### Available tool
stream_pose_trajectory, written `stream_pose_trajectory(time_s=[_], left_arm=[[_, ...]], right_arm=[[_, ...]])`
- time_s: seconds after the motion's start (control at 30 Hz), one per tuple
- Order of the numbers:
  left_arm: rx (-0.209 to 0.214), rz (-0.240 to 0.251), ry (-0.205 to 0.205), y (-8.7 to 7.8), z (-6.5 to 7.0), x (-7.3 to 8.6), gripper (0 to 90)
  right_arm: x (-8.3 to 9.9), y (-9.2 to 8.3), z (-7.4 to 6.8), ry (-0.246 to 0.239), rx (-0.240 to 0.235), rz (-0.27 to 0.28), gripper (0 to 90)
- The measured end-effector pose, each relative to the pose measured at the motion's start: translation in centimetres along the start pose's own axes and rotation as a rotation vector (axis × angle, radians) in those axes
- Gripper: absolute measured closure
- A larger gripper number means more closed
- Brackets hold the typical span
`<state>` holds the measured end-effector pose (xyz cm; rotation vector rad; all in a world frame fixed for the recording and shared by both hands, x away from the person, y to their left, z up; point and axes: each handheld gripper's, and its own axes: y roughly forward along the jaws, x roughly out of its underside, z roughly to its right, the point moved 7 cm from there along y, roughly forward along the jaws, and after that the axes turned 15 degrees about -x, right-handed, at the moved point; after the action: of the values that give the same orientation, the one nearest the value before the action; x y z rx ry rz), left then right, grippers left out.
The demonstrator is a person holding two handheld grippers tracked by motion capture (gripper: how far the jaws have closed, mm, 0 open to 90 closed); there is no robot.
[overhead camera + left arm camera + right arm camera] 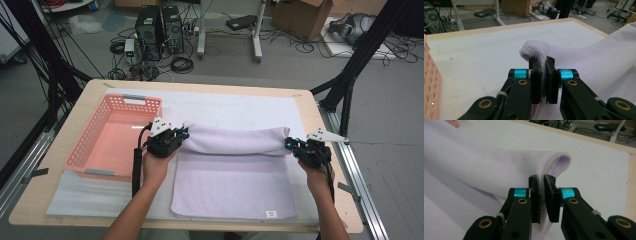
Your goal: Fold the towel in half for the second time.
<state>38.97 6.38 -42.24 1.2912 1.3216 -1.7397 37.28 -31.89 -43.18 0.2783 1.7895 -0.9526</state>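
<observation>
A lavender towel [234, 180] lies on the white mat, its far edge lifted and folded toward the person. My left gripper [183, 134] is shut on the towel's far left corner [534, 51]; the cloth edge is pinched between its pads. My right gripper [290, 144] is shut on the far right corner [560, 161]. Both corners hang a little above the table, and the lifted part forms a roll [235, 139] stretched between the two grippers. A small white label [270, 214] marks the towel's near right corner.
A pink plastic basket [82, 147] stands on the left of the table, close to my left hand. The white mat [230, 107] covers the wooden table [200, 86]. Black frame posts [350, 70] flank the table; computers and cables lie on the floor behind.
</observation>
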Motion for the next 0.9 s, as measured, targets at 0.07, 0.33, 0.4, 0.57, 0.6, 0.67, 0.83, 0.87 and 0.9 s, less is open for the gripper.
stream_pose_trajectory(time_s=[0.07,0.33,0.4,0.57,0.6,0.67,0.83,0.87,0.9], left_arm=[[0.007,-0.007,0.005,-0.5,-0.1,0.5,85.0],[0.051,-0.030,0.002,-2.3,0.5,3.1,85.0],[0.059,-0.038,-0.002,-2.8,0.8,3.6,84.9],[0.054,-0.083,0.012,-2.8,1.1,4.4,83.2],[0.049,-0.101,-0.008,-2.4,1.0,4.4,77.4],[0.047,-0.153,-0.050,-1.7,0.6,4.5,53.2],[0.040,-0.167,-0.061,-0.2,-0.1,3.7,36.0],[0.046,-0.174,-0.065,0.1,-0.2,3.6,34.3],[0.046,-0.174,-0.065,0.1,-0.2,3.6,32.8]], right_arm=[[0.7,-0.2,-0.4,0.005,-0.010,0.002,83.9],[3.4,-0.7,-2.2,0.019,-0.035,-0.024,83.9],[4.0,-1.0,-2.6,0.019,-0.040,-0.036,83.8],[5.1,-1.2,-2.7,0.055,-0.046,-0.060,82.7],[5.1,-1.1,-2.6,0.059,-0.046,-0.063,81.1],[4.9,-0.9,-2.5,0.089,-0.043,-0.063,69.5],[3.5,-1.2,-1.3,0.132,0.012,-0.048,47.3],[3.1,-1.1,-1.1,0.142,0.018,-0.043,44.6],[2.7,-1.0,-0.8,0.150,0.020,-0.046,43.2]])
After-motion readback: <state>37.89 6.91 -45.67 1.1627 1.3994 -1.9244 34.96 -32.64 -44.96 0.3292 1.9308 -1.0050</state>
